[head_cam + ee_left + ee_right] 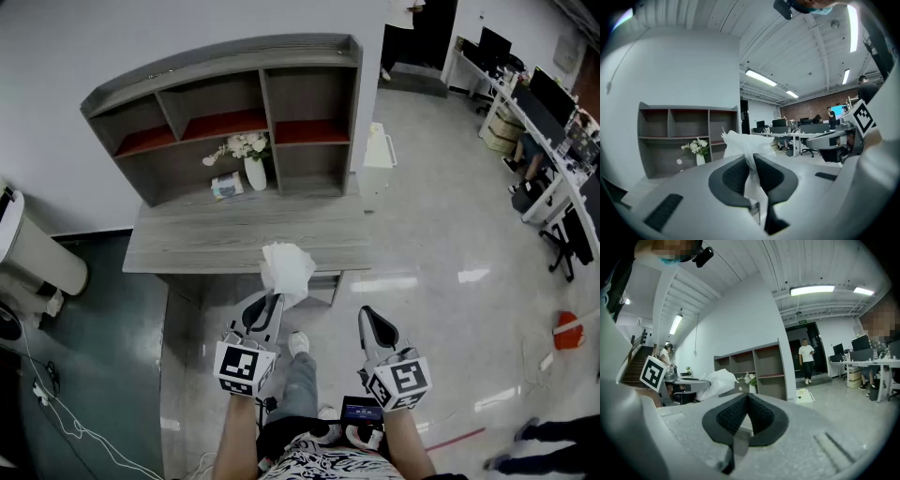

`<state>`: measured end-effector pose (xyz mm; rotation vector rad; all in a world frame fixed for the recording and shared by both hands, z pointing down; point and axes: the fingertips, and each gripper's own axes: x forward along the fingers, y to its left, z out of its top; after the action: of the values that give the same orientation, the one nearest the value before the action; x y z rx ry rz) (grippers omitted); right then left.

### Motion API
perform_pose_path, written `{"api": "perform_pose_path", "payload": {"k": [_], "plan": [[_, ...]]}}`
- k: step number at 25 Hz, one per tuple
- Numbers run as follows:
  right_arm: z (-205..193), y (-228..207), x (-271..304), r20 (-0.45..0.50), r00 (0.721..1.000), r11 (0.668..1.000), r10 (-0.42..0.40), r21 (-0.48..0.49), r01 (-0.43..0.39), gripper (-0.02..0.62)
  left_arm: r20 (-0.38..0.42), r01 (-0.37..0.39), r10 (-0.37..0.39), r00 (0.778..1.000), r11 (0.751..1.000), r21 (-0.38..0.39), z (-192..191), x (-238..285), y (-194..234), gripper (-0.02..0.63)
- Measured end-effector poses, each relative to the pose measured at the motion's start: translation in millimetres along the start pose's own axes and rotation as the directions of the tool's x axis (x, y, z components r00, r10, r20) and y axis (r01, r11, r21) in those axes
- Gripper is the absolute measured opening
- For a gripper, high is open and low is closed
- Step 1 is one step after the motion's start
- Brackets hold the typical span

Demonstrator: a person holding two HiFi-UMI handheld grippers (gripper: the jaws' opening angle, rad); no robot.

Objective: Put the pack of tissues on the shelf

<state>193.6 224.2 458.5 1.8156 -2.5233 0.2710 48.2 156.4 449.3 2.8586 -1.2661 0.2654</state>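
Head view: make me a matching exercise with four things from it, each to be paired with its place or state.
1 pack of tissues
2 vase of flowers
3 right gripper
4 orange object

A lying on the floor
B shut, nothing between its jaws
C clamped in the left gripper
D standing on the desk

Pairs: 1-C, 2-D, 3-B, 4-A.

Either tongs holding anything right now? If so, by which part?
Left tongs pinch the tissue pack by its near end; most of it sticks out past the tips. Right tongs are shut and empty.
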Motion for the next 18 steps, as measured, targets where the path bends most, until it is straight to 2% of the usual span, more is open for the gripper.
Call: {"api": "perform_pose_path", "payload": {"k": [3,7,12,18], "plan": [[3,31,-44,0.005,1.000,1.000,0.024,-0.009,-0.024,0.002,0.012,-0.007,0.007,1.000,1.000,-0.030,7,-53,-29,0.029],[9,53,-79,0.027,0.999,0.999,0.031,-0.012,-0.031,0.002,0.017,-0.003,0.003,1.000,1.000,-0.010,12,-92,-56,0.029],[16,68,-99,0.053,0.997,0.999,0.053,-0.014,-0.053,0.002,0.046,-0.015,0.014,0.999,1.000,0.013,29,-119,-72,0.029],[19,91,-95,0.080,0.989,0.992,0.122,-0.026,-0.121,0.002,0.058,-0.051,0.051,0.997,0.999,0.013,25,-141,-68,0.029]]}}
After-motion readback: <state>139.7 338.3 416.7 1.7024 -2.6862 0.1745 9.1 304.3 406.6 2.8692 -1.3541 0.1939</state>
